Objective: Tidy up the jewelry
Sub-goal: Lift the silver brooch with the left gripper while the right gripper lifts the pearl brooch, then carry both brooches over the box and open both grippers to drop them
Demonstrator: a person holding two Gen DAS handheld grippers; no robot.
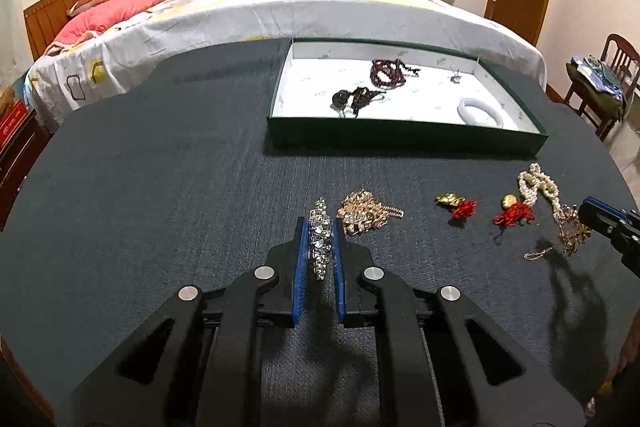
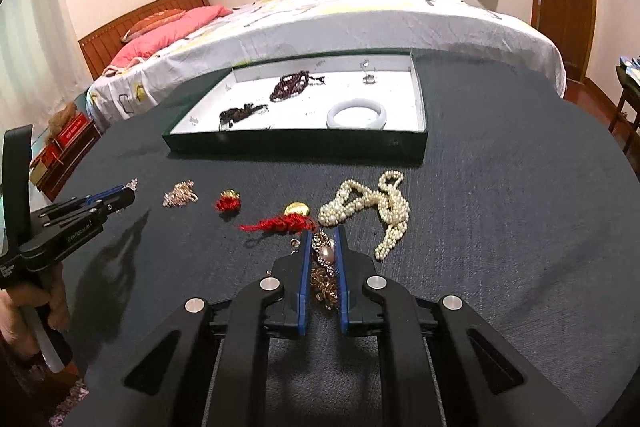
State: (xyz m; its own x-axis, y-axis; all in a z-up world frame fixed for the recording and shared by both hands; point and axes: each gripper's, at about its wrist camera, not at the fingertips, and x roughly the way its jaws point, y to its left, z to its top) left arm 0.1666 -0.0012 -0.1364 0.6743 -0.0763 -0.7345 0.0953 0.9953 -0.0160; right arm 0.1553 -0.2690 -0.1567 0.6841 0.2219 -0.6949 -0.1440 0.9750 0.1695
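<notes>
Rhinestone piece [image 1: 320,239] between fingers [image 1: 301,247] (pinched)

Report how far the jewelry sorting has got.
Done: the green tray holds a white bangle and dark bead strands. In hand: left hand-held gripper grips a rhinestone piece, right hand-held gripper a gold-and-pearl piece. Left: pearl necklace, red-tasselled charms, gold chain.

My left gripper [image 1: 320,227] is matt black plastic with ribbed blue pads and bright metal pivot pins, clamped on a glittery faceted crystal piece [image 1: 321,231]; my right gripper [image 2: 323,239] has the same finish, pinching a gold-tone metal piece with a glossy pearl [image 2: 325,255]. Table [image 1: 160,187] is covered in dark, coarse-weave matt cloth. Tray [image 2: 296,147] looks like dark green card with a white paper liner, holding a smooth glossy white bangle [image 2: 356,115]; pearl strand [image 2: 372,211] is satin-glossy, tassels [image 2: 280,223] are fuzzy red thread.
</notes>
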